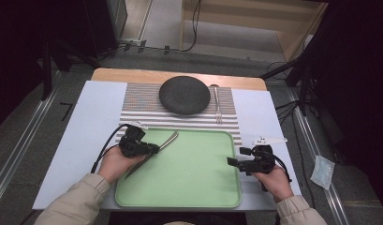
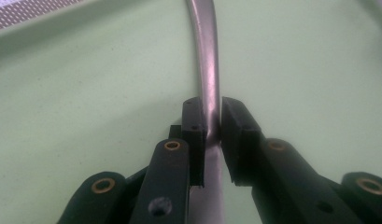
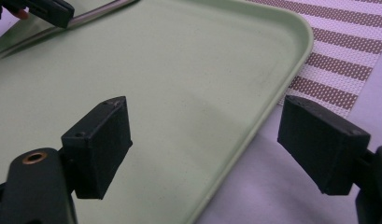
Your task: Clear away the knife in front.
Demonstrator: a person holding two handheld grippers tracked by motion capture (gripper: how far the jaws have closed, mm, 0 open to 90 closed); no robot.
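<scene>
A metal knife [image 2: 208, 70] is lying slantwise across the near-left part of a green tray [image 1: 198, 187], and the left tool [image 2: 212, 133] is clamping it between its two black pads, which are pressing on the narrow neck of the utensil; in the left gripper view the handle is running away ahead of the tool over the tray floor, while the wider part is passing back beneath it. In the high view the left tool [image 1: 154, 149] is sitting over the tray's left rim. Well apart from it, the right tool [image 1: 231, 161] is hovering with its jaws standing wide apart and holding nothing, straddling the tray's right rim. Beyond both tools a striped placemat [image 1: 137, 101] is carrying a dark round plate [image 1: 184, 95] and a fork [image 1: 217, 105] just beside it, all on the pale tabletop [image 1: 81, 136].
</scene>
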